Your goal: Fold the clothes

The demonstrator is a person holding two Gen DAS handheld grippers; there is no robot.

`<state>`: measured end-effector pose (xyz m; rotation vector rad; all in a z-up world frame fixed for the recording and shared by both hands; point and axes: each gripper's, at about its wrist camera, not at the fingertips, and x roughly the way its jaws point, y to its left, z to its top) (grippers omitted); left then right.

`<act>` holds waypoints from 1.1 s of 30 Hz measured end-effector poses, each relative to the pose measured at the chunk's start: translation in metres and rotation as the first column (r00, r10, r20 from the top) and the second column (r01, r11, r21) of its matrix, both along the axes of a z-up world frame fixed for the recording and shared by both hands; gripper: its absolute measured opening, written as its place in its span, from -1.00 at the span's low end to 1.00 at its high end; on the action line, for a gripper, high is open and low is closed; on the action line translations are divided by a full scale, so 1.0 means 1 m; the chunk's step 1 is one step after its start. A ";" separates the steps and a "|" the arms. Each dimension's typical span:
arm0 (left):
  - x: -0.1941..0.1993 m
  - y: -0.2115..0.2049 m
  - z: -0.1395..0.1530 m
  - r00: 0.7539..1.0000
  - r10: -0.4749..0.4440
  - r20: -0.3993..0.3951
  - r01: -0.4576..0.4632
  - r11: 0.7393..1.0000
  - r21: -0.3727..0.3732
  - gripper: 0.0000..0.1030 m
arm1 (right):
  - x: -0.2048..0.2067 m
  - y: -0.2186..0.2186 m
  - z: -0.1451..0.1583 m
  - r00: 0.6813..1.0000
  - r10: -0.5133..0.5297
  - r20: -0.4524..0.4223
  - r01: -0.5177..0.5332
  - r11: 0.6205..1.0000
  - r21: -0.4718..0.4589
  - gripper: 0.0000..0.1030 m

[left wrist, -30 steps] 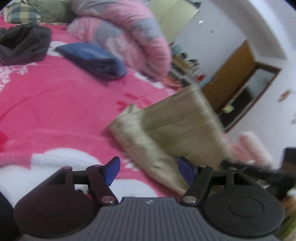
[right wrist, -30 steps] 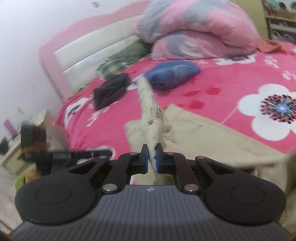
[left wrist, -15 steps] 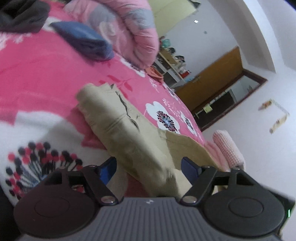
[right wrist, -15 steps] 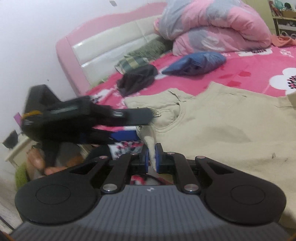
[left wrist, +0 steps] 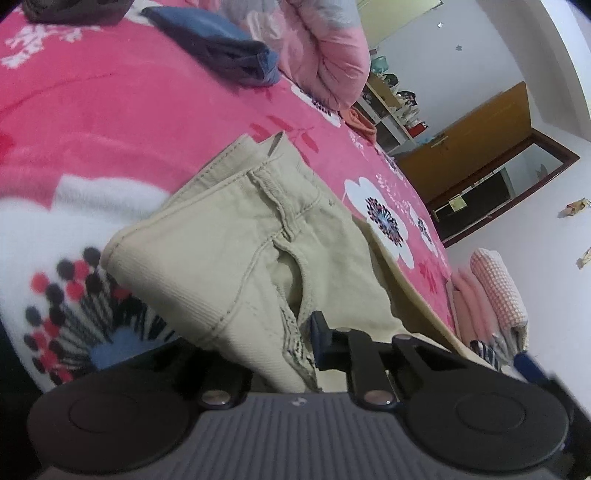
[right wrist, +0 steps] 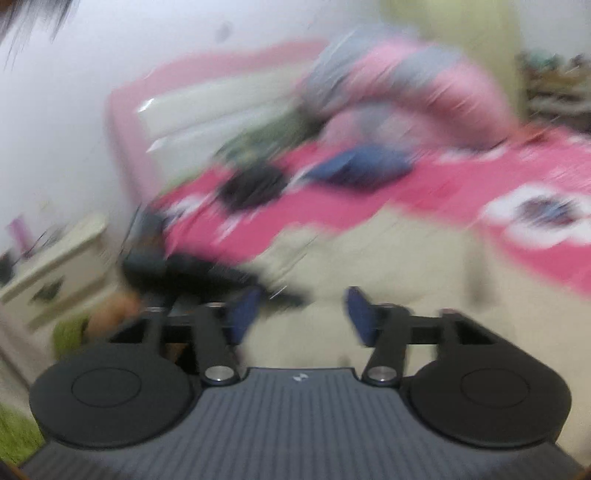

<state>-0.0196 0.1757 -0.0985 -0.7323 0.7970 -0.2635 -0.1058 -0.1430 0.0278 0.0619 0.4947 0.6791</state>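
Now my left gripper (left wrist: 295, 339) pinches the khaki trousers (left wrist: 236, 243) hem; my right gripper (right wrist: 301, 312), fingers apart, hovers just above them.

One pair of beige trousers (left wrist: 236, 243) is lying on the bed (left wrist: 92, 110). Beyond the trousers, one folded blue garment (left wrist: 221, 48), one dark garment (left wrist: 74, 9) and one pink quilt (left wrist: 325, 48) are sitting. Two claws are showing.

- Trousers (left wrist: 236, 251) lie on the bed (left wrist: 92, 110).
- Folded garment (left wrist: 221, 48) behind them, quilt (left wrist: 325, 55) beyond.
- Folded towels (left wrist: 491, 291) right, off the bed's edge.
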 end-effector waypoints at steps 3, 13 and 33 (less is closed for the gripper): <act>-0.005 -0.002 0.010 1.000 0.007 0.023 -0.007 1.000 0.011 -0.80 | -0.001 -0.022 0.009 0.981 -0.186 0.061 0.191 0.978 -0.079 0.23; -0.003 0.008 0.030 0.997 0.028 0.078 -0.027 1.000 -0.016 -0.86 | -0.033 -0.031 -0.045 0.860 -0.477 0.181 0.506 0.756 -0.416 -0.21; 0.012 0.026 0.091 0.973 0.045 0.225 -0.034 0.998 -0.050 -0.86 | -0.013 -0.081 0.088 0.824 -0.333 0.459 0.437 0.889 -0.140 -0.89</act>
